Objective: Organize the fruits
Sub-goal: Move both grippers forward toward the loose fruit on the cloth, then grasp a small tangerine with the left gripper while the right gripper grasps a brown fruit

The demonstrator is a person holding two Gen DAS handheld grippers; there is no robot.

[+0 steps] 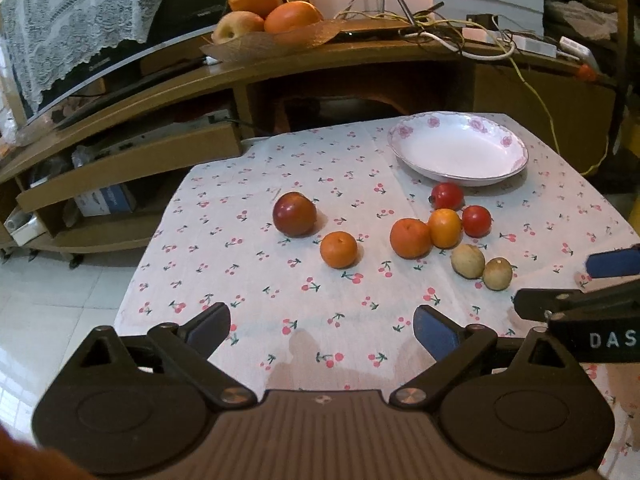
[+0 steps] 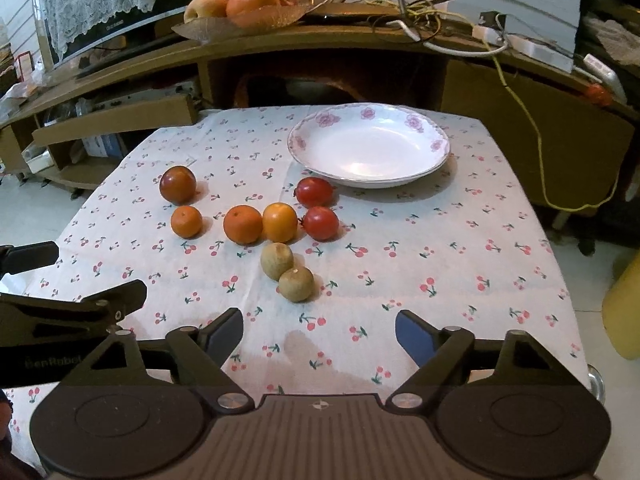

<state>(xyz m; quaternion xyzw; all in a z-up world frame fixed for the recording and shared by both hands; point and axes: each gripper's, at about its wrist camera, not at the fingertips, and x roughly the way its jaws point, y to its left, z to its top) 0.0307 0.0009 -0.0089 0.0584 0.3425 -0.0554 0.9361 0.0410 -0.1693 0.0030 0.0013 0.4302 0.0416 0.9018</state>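
Task judged at its start: nothing sorted yet. The plate [image 2: 370, 148] sits at the far side of the cherry-print cloth [image 2: 440, 260] and holds no fruit. All eight loose fruits lie on the cloth nearer than the plate. Far left, the dark red apple [image 2: 177, 184] with a small orange [image 2: 186, 221] just beside it. In the middle, a larger orange [image 2: 243, 224] touches a yellow-orange fruit [image 2: 279, 222]. Two red fruits [image 2: 315, 192] lie to their right, one close to the plate rim, the other just nearer. Two brown fruits [image 2: 287, 272] touch each other, nearest of all. The right gripper [image 2: 319, 334] hangs over the near cloth, jaws well apart, nothing between them, pointed toward the brown pair. The left gripper [image 1: 322, 326] likewise stands wide and empty above the near edge, well short of any fruit. A separate dish of oranges and apples [image 2: 240, 4] rests on the shelf behind; it looks like background, not part of the job. Remaining, by my reading: every fruit on the cloth is still to be picked and placed, presumably onto the plate; whether grouping by kind is wanted cannot be told.
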